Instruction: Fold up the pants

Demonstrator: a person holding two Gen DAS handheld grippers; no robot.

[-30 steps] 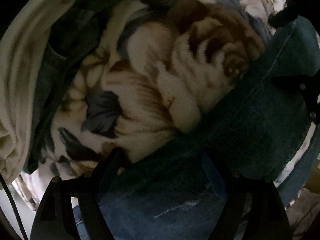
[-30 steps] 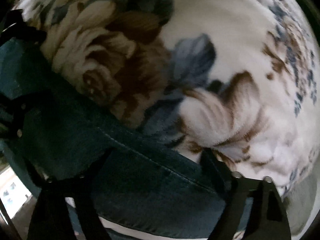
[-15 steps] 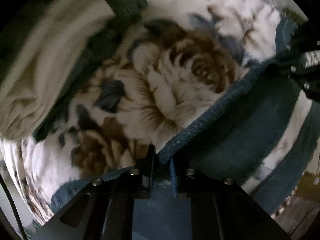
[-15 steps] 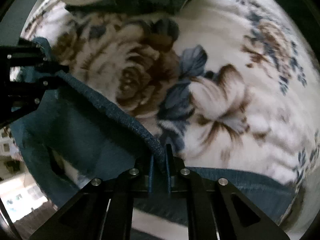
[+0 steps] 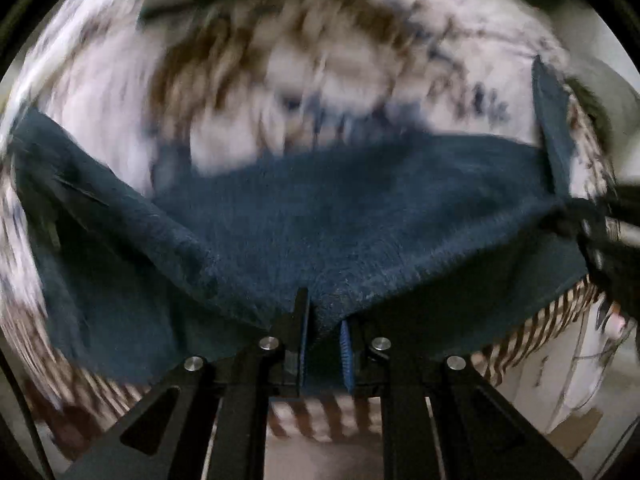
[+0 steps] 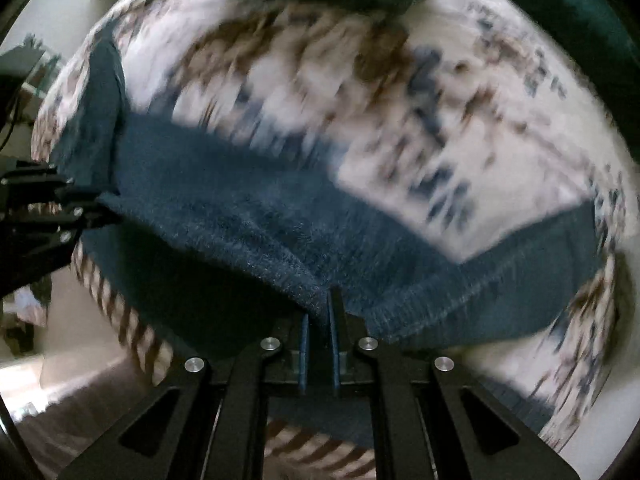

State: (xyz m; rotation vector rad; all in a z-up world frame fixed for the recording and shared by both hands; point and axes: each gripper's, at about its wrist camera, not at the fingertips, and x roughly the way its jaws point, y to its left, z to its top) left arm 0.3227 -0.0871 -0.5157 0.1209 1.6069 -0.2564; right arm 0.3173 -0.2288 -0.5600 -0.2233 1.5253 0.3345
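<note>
A flowered blanket point(image 5: 120, 92) covered the bed, blurred, with no readable writing anywhere. Over it hung the dark blue pants point(image 5: 360, 208), lifted and stretched sideways between the two tools, their edge running across the view. The left gripper point(image 5: 324, 320) and right gripper point(image 6: 318, 312) each clenched that edge.

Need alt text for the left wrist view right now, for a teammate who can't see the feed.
The left gripper is shut on the edge of dark blue pants, which hang spread above a floral blanket. At the right edge, the right gripper pinches the same edge. The picture is motion-blurred.
</note>
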